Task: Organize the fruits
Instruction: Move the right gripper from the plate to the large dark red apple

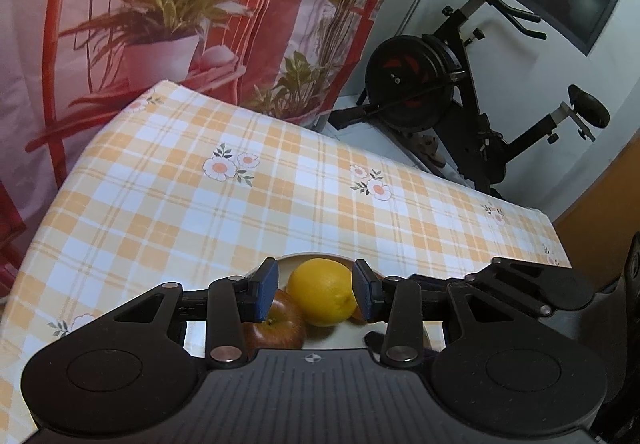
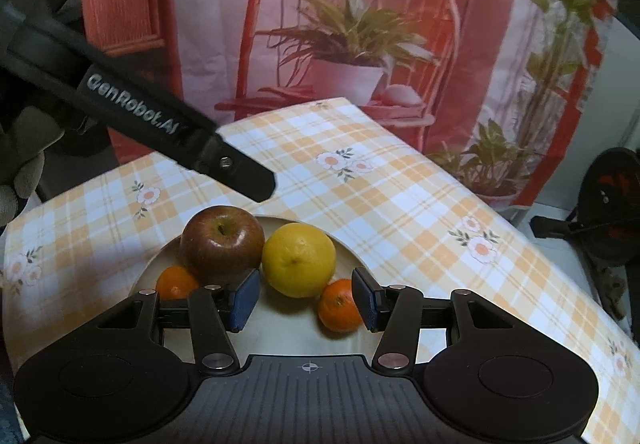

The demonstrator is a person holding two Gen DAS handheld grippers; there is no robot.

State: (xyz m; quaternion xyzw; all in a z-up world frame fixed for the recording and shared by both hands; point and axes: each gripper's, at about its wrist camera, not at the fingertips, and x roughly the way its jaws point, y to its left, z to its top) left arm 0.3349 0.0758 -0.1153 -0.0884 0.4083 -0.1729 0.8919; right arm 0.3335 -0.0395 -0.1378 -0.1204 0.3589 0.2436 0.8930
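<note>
A pale plate [image 2: 288, 328] on the checked tablecloth holds a red apple [image 2: 222, 248], a yellow lemon [image 2: 298, 259] and two small oranges, one on the left [image 2: 176, 282] and one on the right [image 2: 339, 304]. My right gripper [image 2: 306, 300] is open just above the plate, with the right-hand orange by its right finger. My left gripper [image 1: 316, 292] is open, its blue pads on either side of the lemon [image 1: 322, 291] with small gaps. The apple [image 1: 276, 328] lies below its left finger. The plate's rim [image 1: 294, 258] shows beyond.
The table [image 1: 240, 203] with its orange-and-white checked cloth stretches away beyond the plate. A printed curtain [image 1: 180, 3] hangs behind. An exercise bike [image 1: 460, 91] stands at the back right. Part of the left gripper's black body [image 2: 160, 123] crosses the right wrist view.
</note>
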